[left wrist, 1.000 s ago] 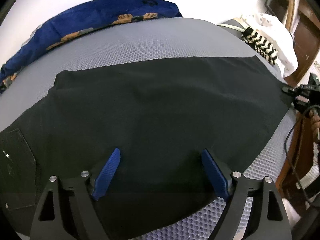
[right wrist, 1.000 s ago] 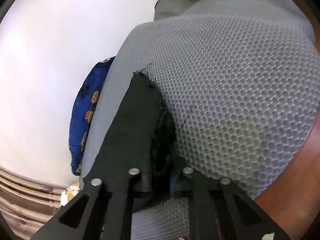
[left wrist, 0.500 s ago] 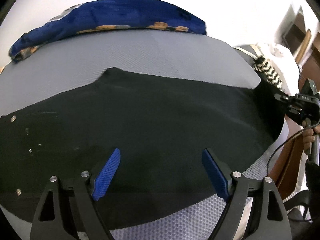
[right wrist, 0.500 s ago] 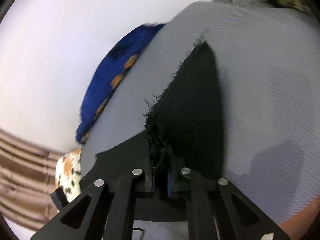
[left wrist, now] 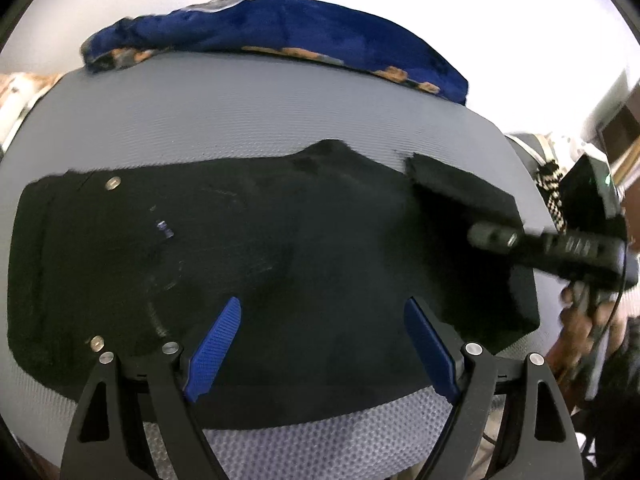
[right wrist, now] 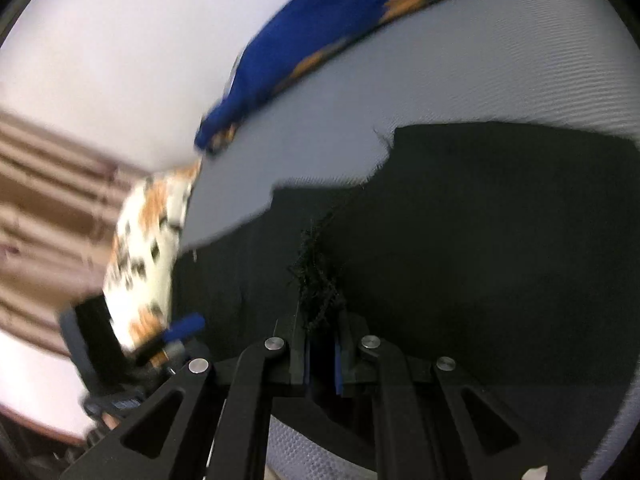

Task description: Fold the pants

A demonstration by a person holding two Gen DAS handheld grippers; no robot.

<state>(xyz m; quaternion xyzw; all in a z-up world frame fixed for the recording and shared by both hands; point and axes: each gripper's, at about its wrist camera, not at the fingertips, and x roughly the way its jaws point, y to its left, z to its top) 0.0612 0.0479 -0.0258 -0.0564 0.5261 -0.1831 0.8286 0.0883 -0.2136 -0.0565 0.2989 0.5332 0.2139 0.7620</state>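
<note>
The right gripper (right wrist: 320, 354) has its fingers closed almost together on the frayed hem of the black pants (left wrist: 256, 264), with loose threads sticking up from between the blue pads. From that pinch the lifted leg end spreads away as a dark flap, doubled over the rest of the garment. In the left wrist view the same right gripper (left wrist: 494, 236) shows at the right side of the pants, carrying the leg end in toward the middle.

The left gripper (left wrist: 320, 344) has its fingers wide apart and holds nothing; its blue fingertips (left wrist: 216, 344) hang over the near edge of the cloth, whether touching it I cannot tell.

The pants lie flat on a grey mesh bed (left wrist: 248, 120), long axis running left to right across the left wrist view. The waist end, with its metal studs (left wrist: 113, 183), lies to the left, and the leg end to the right. So the fold turns on carrying the hem leftward along that axis to the waist, and the right hand is the one placed for it, while the left is nearer the waist half.

A blue patterned cloth (left wrist: 280, 28) lies along the far edge of the bed, well apart from the pants.
</note>
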